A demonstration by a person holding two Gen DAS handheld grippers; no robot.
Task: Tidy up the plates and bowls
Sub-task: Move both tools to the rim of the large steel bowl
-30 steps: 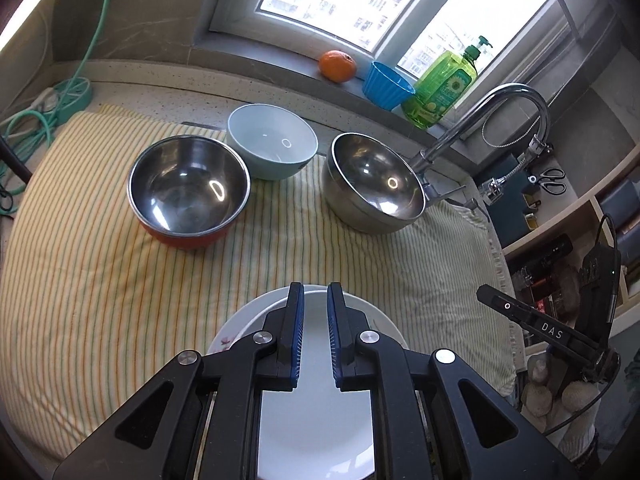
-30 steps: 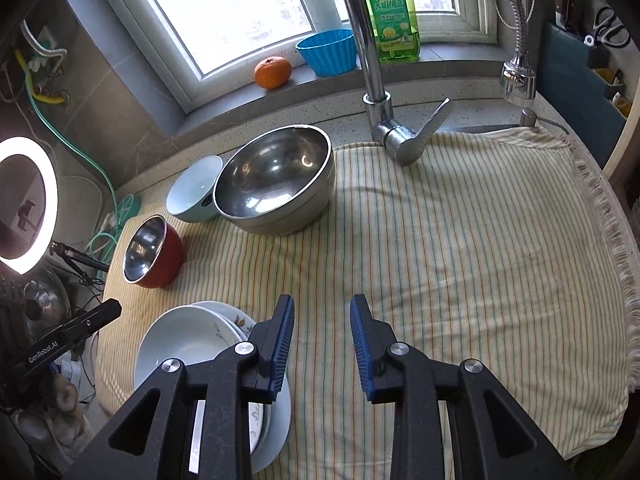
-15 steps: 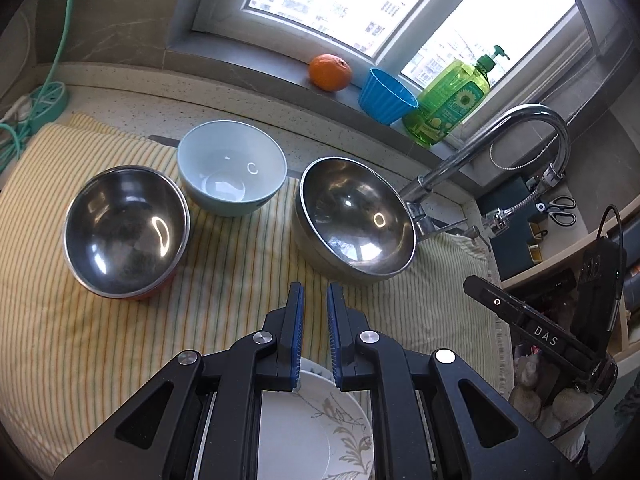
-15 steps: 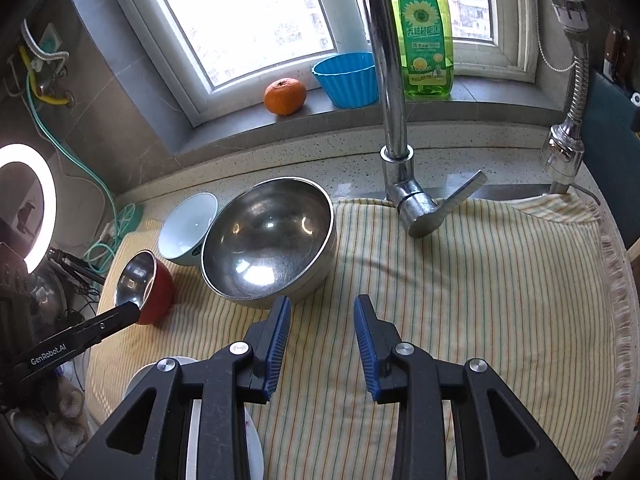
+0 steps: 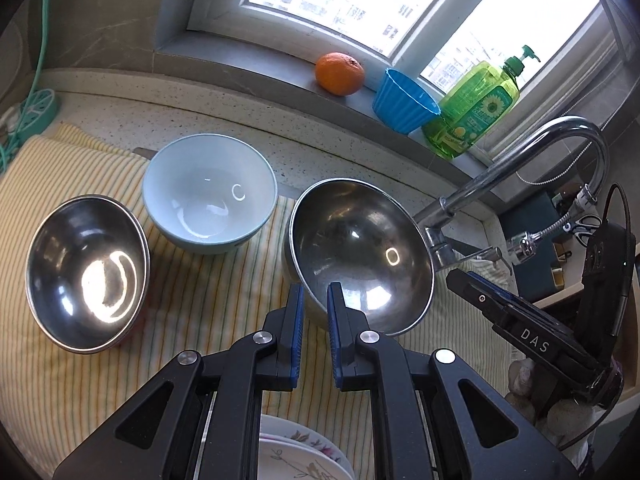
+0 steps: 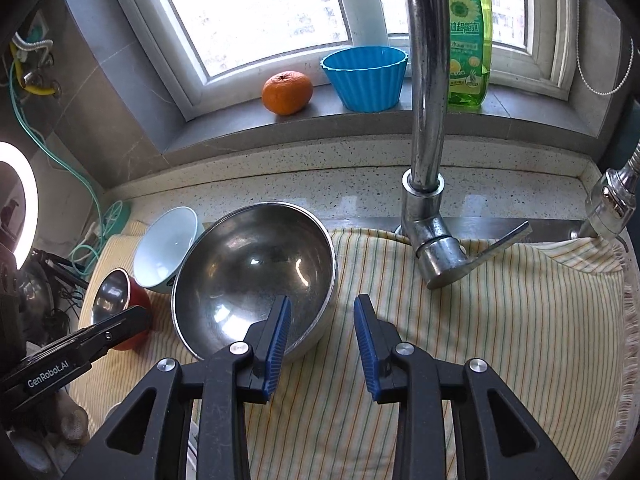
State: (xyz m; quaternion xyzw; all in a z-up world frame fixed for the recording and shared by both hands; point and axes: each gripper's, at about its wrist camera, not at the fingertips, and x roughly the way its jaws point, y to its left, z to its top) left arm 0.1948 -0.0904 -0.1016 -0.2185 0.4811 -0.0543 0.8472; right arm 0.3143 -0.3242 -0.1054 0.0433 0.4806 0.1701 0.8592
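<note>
- Large steel bowl (image 6: pixel 256 276) tilted on the striped cloth (image 6: pixel 500 340), centre of the counter, rim at 12 o'clock from the left gripper (image 5: pixel 312 300).
- Pale blue bowl (image 5: pixel 210 196) at 10 o'clock of it, just beside; red-sided steel bowl (image 5: pixel 86 276) at 9 o'clock.
- Flowered plates (image 5: pixel 296 456) at 6 o'clock, under the left gripper.
- Left gripper nearly clenched, empty.
- Right gripper (image 6: pixel 322 304) parted, empty, left finger over the large bowl's rim.
- Faucet (image 6: pixel 428 184) at 1 o'clock; orange (image 6: pixel 287 92), blue cup (image 6: pixel 366 78), soap bottle (image 6: pixel 470 32) on the sill.

- The big bowl (image 6: pixel 256 276) is shiny, smooth metal.
- The small bowl (image 5: pixel 86 276) is shiny metal inside.
- The pale blue bowl (image 5: pixel 210 198) looks smooth and glossy.
- The striped cloth (image 6: pixel 500 320) is soft and woven.
- The desk (image 5: pixel 320 148) is speckled stone.
- The tap (image 6: pixel 428 120) is shiny metal.
</note>
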